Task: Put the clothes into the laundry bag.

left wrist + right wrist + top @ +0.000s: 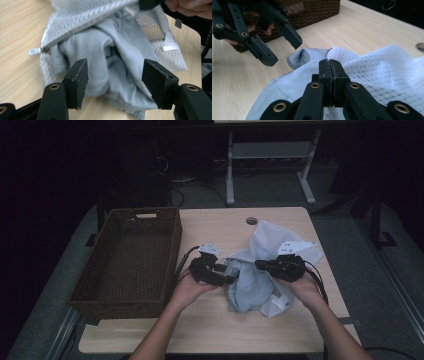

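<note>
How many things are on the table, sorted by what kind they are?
Brown woven basket: 1
White mesh laundry bag: 1
Pale blue-grey garment: 1
Black gripper: 2, the left gripper and the right gripper
Total: 5

Bare bench [210, 325] lies open in front of the heaped mesh laundry bag [260, 270] and behind it; the wicker basket [127, 260] walls off the bench's left side.
</note>
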Tool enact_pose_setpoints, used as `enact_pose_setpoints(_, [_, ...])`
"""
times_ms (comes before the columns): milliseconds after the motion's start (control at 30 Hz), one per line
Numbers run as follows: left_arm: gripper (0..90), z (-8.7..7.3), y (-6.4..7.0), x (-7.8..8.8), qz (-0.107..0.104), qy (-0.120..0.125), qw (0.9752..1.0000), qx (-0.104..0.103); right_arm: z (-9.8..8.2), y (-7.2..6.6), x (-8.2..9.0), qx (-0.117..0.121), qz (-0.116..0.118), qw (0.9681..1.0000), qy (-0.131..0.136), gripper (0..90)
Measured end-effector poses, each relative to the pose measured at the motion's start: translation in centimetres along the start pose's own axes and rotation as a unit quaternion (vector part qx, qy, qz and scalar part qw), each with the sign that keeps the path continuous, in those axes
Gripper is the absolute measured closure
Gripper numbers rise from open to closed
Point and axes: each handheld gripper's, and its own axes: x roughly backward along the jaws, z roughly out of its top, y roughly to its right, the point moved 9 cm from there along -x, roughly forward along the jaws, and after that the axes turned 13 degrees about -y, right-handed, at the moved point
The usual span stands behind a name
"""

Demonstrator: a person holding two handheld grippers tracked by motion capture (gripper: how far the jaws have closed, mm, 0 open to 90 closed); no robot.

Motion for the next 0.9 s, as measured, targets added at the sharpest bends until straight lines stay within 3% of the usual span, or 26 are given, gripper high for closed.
enact_pose_setpoints(133, [36.7, 0.7, 0.3, 0.0, -0.002, 0.014, 0.9999, -0.001, -0.3, 0.5, -0.4, -0.008, 0.000, 1.0000, -0.005, 88.0])
enact_pose_setpoints(400, [36.3, 0.3, 1.9, -0.8, 0.001, 0.004, 0.9998, -0.021, -0.1, 0.3, -0.1, -0.004, -0.022, 0.9998, 0.002, 88.1])
enact_pose_setpoints(767, [27.6, -1.5, 2.2, -7.9, 0.004, -0.060, 0.9980, -0.018, 0.2, 0.7, 0.5, 0.003, -0.027, 0.9996, 0.009, 88.2])
enact_pose_setpoints(833, [28.5, -1.5, 2.2, -9.0, 0.010, -0.067, 0.9975, -0.019, 0.3, 0.7, 0.7, 0.005, -0.027, 0.9996, 0.011, 88.1])
enact_pose_setpoints(867, [30.7, -1.4, 2.1, -9.2, 0.015, -0.059, 0.9979, -0.021, 0.4, 0.8, 0.7, 0.006, -0.027, 0.9996, 0.011, 88.2])
enact_pose_setpoints(900, [37.2, -1.2, 2.0, -9.3, 0.027, -0.055, 0.9978, -0.024, 0.4, 0.8, 0.8, 0.006, -0.026, 0.9996, 0.012, 88.2])
